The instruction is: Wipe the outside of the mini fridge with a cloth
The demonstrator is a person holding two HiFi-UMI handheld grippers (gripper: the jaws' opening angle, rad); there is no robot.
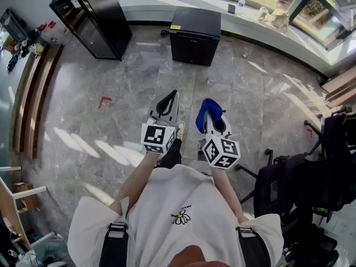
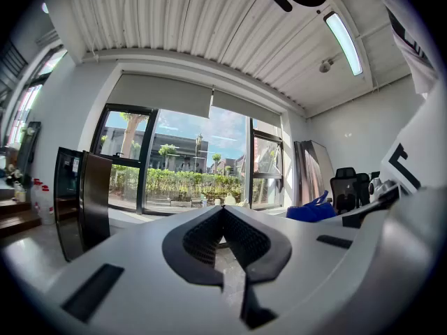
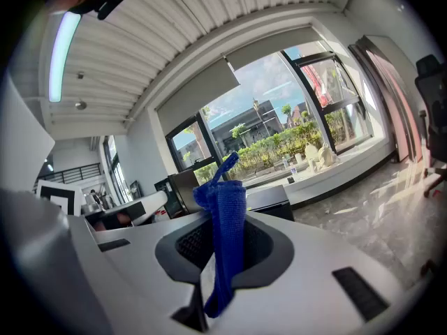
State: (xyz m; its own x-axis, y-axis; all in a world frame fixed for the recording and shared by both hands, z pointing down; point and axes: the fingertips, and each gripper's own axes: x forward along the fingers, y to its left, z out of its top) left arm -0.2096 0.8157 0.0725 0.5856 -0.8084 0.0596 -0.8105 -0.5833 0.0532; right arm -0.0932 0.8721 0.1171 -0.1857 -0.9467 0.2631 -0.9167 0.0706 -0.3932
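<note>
The black mini fridge [image 1: 194, 35] stands on the floor by the window ledge, a few steps ahead of me, with its door closed. My right gripper [image 1: 210, 111] is shut on a blue cloth [image 1: 204, 114], whose folded end sticks up past the jaws. In the right gripper view the blue cloth [image 3: 225, 257] hangs between the jaws and the mini fridge [image 3: 274, 199] shows behind it. My left gripper [image 1: 171, 98] is shut with nothing in it; its jaws [image 2: 223, 212] meet at the tips. Both grippers are held at waist height, far from the fridge.
A taller black glass-door cabinet [image 1: 92, 18] stands at the back left. Black office chairs [image 1: 303, 182] crowd the right side. A white window ledge [image 1: 261, 26] with bottles and ornaments runs behind the fridge. Wooden steps [image 1: 33, 93] lie at the left. The floor is grey marble.
</note>
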